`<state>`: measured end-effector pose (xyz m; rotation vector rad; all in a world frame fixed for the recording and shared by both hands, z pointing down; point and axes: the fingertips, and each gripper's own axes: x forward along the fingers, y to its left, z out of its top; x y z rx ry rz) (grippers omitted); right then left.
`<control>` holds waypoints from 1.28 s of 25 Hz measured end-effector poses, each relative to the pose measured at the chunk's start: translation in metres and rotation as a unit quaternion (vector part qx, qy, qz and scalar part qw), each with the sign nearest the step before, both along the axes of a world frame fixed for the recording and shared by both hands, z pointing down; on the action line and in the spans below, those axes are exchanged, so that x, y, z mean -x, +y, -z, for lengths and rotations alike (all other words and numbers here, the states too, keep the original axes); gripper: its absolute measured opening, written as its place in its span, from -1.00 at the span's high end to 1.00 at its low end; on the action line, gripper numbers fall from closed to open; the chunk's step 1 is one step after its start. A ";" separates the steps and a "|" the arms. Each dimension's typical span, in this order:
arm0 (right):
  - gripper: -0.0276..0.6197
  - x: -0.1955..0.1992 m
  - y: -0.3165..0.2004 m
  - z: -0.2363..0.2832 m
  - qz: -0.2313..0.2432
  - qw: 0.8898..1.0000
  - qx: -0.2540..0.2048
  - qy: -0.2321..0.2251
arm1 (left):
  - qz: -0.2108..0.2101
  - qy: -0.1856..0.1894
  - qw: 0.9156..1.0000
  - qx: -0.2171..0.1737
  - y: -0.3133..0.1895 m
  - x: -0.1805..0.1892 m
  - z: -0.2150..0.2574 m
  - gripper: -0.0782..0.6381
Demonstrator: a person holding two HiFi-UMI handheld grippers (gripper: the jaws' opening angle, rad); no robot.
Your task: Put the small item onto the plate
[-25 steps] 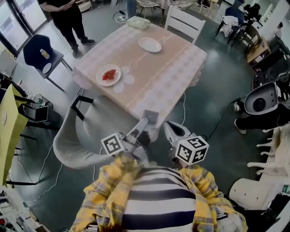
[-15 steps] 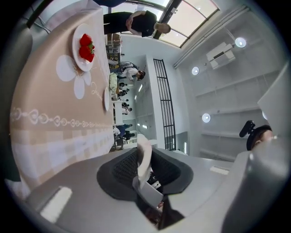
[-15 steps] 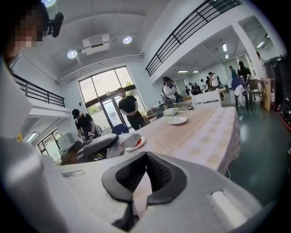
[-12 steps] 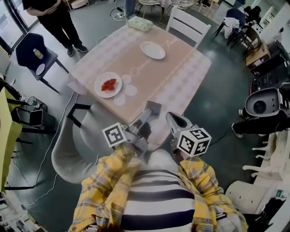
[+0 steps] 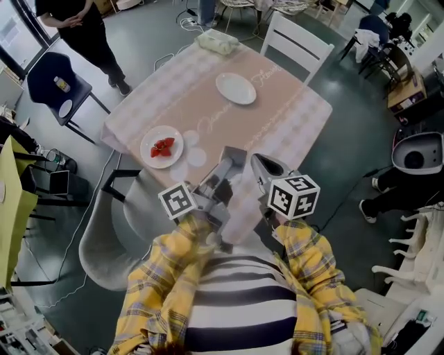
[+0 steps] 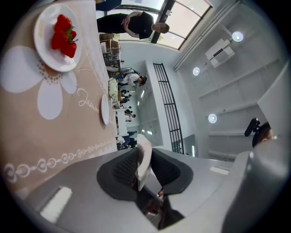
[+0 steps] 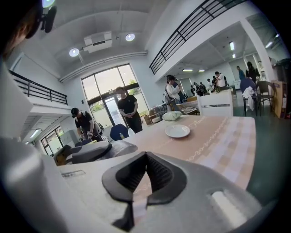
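A white plate (image 5: 161, 147) with red strawberries (image 5: 163, 146) sits near the front left of the pink-clothed table (image 5: 277, 132). An empty white plate (image 5: 236, 88) lies farther back. My left gripper (image 5: 234, 155) hangs over the table's near edge, shut on a small thin white item (image 6: 143, 161) that stands between its black pads. In the left gripper view the strawberry plate (image 6: 45, 50) is at upper left and the empty plate (image 6: 105, 109) shows edge-on. My right gripper (image 5: 256, 161) is beside the left one, shut with nothing held; its view shows the empty plate (image 7: 177, 131) ahead.
A pale bundle (image 5: 217, 41) rests at the table's far edge beside a white chair (image 5: 302, 41). A grey chair (image 5: 104, 229) stands at the near left corner and a blue chair (image 5: 59, 80) farther left. A person in black (image 5: 76, 21) stands beyond the table.
The person holding the grippers has stepped closer to the table. Both grippers now reach over its near edge. The left gripper's hold on the white item looks the same.
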<state>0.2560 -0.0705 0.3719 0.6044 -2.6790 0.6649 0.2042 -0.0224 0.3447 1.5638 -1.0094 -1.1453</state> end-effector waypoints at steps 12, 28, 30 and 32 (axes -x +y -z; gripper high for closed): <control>0.92 0.035 -0.079 -0.025 0.035 0.999 0.008 0.029 | 0.047 -0.042 0.998 0.011 -0.091 0.028 -0.011 0.55; 0.92 0.094 -0.172 -0.053 0.078 0.995 -0.004 0.070 | 0.111 -0.044 0.991 0.060 -0.174 0.077 -0.053 0.55; 0.92 0.104 -0.182 -0.054 0.086 0.993 -0.007 0.076 | 0.114 -0.049 0.990 0.067 -0.183 0.086 -0.056 0.55; 0.92 0.112 -0.188 -0.056 0.094 0.992 -0.010 0.084 | 0.119 -0.050 0.989 0.074 -0.192 0.096 -0.061 0.55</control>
